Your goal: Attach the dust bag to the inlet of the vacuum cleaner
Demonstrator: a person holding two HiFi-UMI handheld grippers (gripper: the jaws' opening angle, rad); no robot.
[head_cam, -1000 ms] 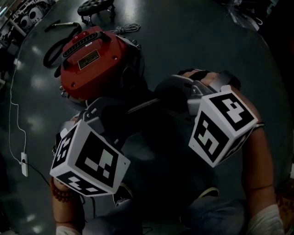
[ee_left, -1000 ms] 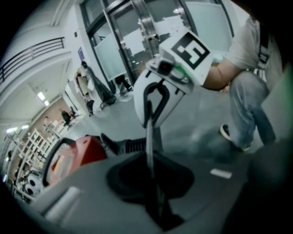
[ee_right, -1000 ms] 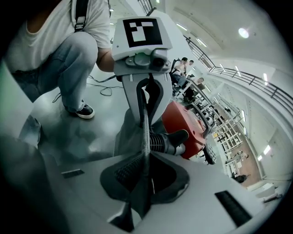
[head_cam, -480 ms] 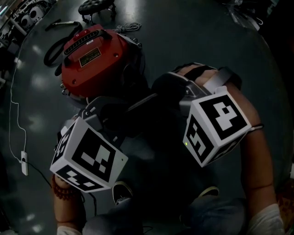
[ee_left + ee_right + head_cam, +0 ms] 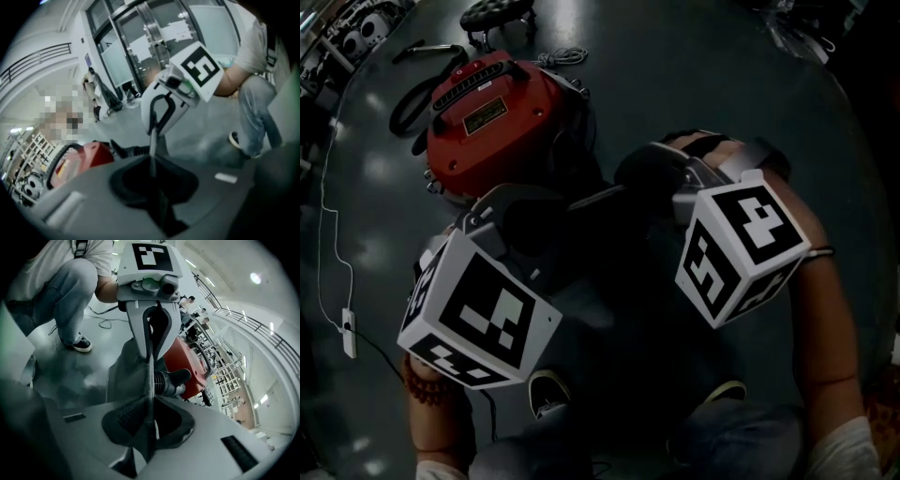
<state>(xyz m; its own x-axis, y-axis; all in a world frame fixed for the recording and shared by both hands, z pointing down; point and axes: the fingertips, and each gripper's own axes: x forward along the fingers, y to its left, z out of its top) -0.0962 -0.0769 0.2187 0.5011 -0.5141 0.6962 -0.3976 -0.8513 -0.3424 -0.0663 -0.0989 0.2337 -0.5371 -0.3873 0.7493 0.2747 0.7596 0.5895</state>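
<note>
Nearest the person, the left gripper [image 5: 152, 161] and the right gripper [image 5: 151, 404] are each clamped on a thin edge of the grey dust bag [image 5: 125, 373]. The dust bag stretches crosswise between them, just on the near side of the red vacuum cleaner [image 5: 492, 122]. The plate [image 5: 481, 117] on the vacuum cleaner's top is too small to read. Both grips and the dust bag's place are as they were a second ago.
</note>
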